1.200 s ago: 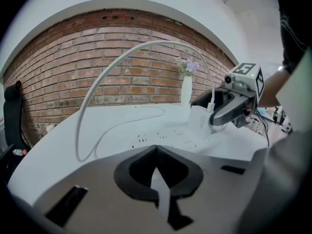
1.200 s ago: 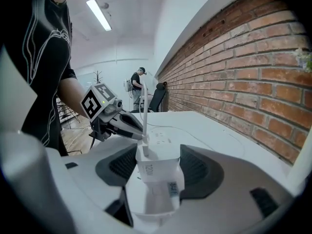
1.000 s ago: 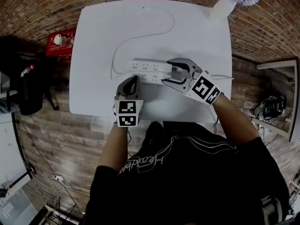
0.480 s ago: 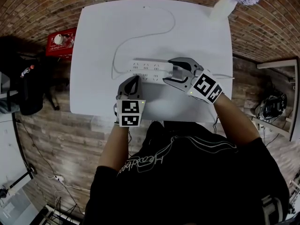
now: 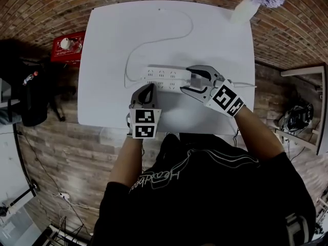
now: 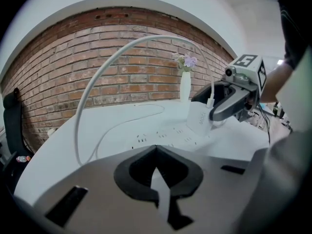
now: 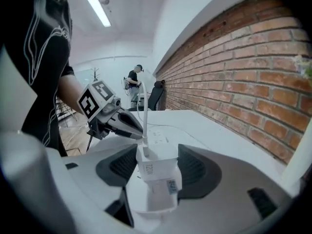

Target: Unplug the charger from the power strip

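A white power strip lies across the middle of the white table. The white charger stands at its right end, and I cannot tell whether its prongs are still in the socket. My right gripper is shut on the charger, a jaw on each side, with the charger's cable rising from its top. My left gripper is shut with nothing in it, its tips at the strip's near edge. The left gripper view shows the strip, the charger and the right gripper.
The strip's own white cord loops across the far half of the table. A white vase of purple flowers stands at the far right corner. Off the table's left edge, a red box and a black bag lie on the wooden floor.
My right gripper with the charger has shifted slightly to the right and toward me. The left gripper has barely moved.
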Demonstrator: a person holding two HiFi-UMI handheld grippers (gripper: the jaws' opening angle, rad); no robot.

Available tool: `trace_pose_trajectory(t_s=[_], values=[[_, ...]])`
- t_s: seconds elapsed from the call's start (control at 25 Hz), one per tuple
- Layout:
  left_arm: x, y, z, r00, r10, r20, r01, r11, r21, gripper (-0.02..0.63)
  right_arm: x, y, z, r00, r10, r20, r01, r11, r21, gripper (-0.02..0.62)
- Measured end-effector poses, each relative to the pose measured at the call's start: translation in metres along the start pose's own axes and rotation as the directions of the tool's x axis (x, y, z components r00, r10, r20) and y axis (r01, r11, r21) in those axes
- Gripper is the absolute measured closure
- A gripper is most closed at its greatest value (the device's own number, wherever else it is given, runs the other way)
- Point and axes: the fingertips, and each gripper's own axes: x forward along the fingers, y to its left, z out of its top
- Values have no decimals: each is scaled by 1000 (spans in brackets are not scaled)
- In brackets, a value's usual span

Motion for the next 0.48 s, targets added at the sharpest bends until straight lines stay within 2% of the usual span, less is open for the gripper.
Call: trace_pose_trajectory(t_s=[0.08,0.16,0.36,0.48], values=[[0,0,1,1000,3,-3,-3,1000,11,603,-1,-5,-2,1000,1,0,-1,999,54,357],[0,0,1,1000,4,-9,-4,1000,14,603,-2,-6,-2,1000,0,-6,0,998,61,357],[1,-1,1,1000,-3,-6,3,1000,-3,603,-3,3,4,999,-33,-19,31,994,-106,357],[1,-1,1,1000,6,-5,-5,1000,11,603,-3,1,2,999,-30,-15,29,999,-41,357]])
